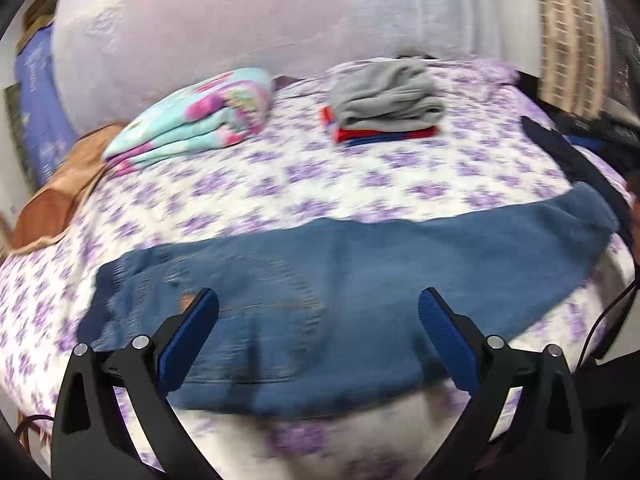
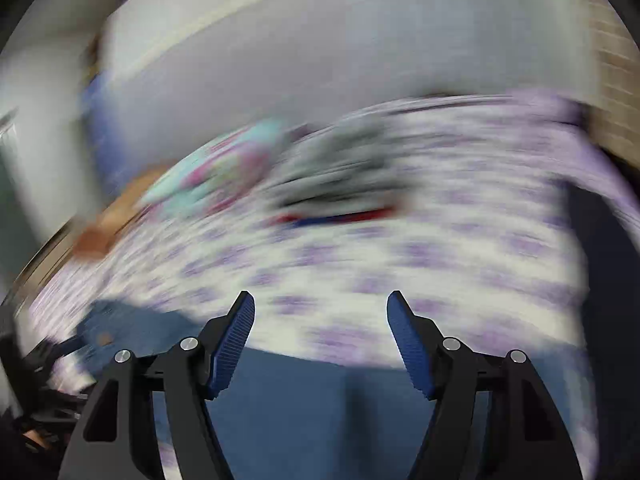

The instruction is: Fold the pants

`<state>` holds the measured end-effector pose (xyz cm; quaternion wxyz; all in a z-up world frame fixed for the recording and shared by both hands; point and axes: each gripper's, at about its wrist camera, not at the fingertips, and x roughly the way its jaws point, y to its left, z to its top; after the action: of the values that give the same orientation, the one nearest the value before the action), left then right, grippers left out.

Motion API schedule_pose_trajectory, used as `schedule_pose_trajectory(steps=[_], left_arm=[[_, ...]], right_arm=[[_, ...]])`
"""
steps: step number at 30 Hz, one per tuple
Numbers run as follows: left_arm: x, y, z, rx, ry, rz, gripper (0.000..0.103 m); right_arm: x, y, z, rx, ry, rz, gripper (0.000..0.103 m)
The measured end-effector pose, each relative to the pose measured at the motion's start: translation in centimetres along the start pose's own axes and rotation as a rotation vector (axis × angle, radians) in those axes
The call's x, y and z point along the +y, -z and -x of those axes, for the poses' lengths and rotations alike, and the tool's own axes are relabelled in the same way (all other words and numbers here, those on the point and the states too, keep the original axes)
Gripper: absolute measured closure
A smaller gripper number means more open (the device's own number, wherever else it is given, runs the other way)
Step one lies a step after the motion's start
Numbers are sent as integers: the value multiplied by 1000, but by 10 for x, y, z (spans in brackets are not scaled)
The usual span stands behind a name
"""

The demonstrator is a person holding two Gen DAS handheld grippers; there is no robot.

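At the far left of the bed [image 1: 280, 184], a brown pillow [image 1: 52, 208] lies near the edge, with a folded pastel blanket [image 1: 192, 120] beside it and a gray-topped stack of folded clothes [image 1: 384, 100] further right. The jeans [image 1: 340, 280] lie flat across the near edge of the bed, their long axis running left to right, with the torn, waist-like end toward the left. The left claw [image 1: 320, 332] hangs just above that left portion, jaws spread wide and empty, fabric directly ahead between its fingers. In the right wrist view, heavily blurred, the right claw [image 2: 320, 340] is also wide and empty, over the right stretch of the jeans [image 2: 320, 420]. Each claw seems nearest its own end, so folding end to end along the long axis looks likely.
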<state>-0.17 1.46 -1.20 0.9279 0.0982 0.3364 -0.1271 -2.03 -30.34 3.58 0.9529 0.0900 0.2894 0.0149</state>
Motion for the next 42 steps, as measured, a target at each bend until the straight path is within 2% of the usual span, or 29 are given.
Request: schedule_pose_trajectory(steps=[2, 4, 6, 7, 8, 9, 10, 12, 14, 15, 16, 17, 19, 20, 22, 23, 25, 28, 29, 31, 32, 33, 34, 35, 36, 38, 40, 42], left_arm=[[-11, -1, -8, 11, 26, -7, 5], [-18, -2, -17, 31, 46, -1, 5], [-23, -1, -32, 58, 46, 9, 5], [-24, 1, -37, 69, 35, 4, 5], [-25, 4, -49, 101, 0, -7, 5], [-20, 11, -64, 162, -44, -5, 5], [-15, 14, -68, 170, -45, 12, 4], [2, 19, -64, 145, -90, 48, 5], [17, 22, -58, 146, -84, 90, 9], [21, 24, -56, 144, -80, 100, 12], [22, 25, -53, 140, -77, 101, 13], [22, 25, -48, 130, -72, 104, 13], [20, 23, -37, 97, -33, 124, 13], [17, 21, -31, 74, 6, 130, 13], [9, 16, -21, 38, 48, 116, 13], [5, 13, -15, 19, 42, 95, 13], [4, 9, -8, 4, 32, 92, 13], [24, 8, 4, -20, 15, 168, 13], [35, 11, 10, -26, -1, 209, 12], [48, 18, 15, -24, -23, 251, 12], [56, 23, 18, -17, -40, 275, 12], [62, 27, 20, -12, -51, 290, 12], [69, 34, 23, -5, -64, 311, 12], [75, 38, 25, 0, -71, 324, 12], [80, 43, 27, 4, -79, 337, 12], [89, 49, 32, 5, -94, 357, 12], [94, 53, 35, 6, -102, 372, 12], [98, 55, 35, 2, -102, 386, 12]], right_arm=[[-58, 24, 36, -10, 149, -120, 34], [-108, 57, 56, 37, 195, -295, 33], [-140, 81, 63, 65, 142, -444, 33], [-149, 93, 60, 78, 88, -515, 33], [-153, 100, 53, 98, 46, -556, 33], [-155, 104, 46, 115, 19, -574, 33], [-154, 107, 37, 132, -14, -590, 33], [-147, 108, 18, 146, -34, -589, 33], [-147, 111, 3, 158, -15, -592, 35], [-145, 109, 0, 143, -11, -590, 38], [-145, 108, -2, 134, -4, -585, 53], [-147, 107, -5, 136, -16, -584, 74], [-154, 108, -5, 124, -92, -618, 81], [-153, 108, -1, 103, -96, -612, 85], [-133, 94, 13, 67, -44, -495, 85], [-116, 81, 17, 51, -44, -425, 85], [-73, 50, 24, 15, -112, -281, 85], [24, 13, 23, 14, -232, 11, 85], [55, 11, 17, 37, -273, 92, 85], [114, 24, -15, 155, -319, 252, 82], [135, 38, -37, 242, -317, 315, 73], [154, 62, -67, 359, -315, 375, 69], [161, 77, -85, 419, -300, 413, 66], [167, 93, -97, 442, -271, 459, 63], [170, 99, -93, 392, -260, 501, 61], [170, 95, -74, 350, -317, 520, 52], [160, 79, -52, 292, -369, 488, 52], [156, 69, -39, 243, -333, 490, 52]])
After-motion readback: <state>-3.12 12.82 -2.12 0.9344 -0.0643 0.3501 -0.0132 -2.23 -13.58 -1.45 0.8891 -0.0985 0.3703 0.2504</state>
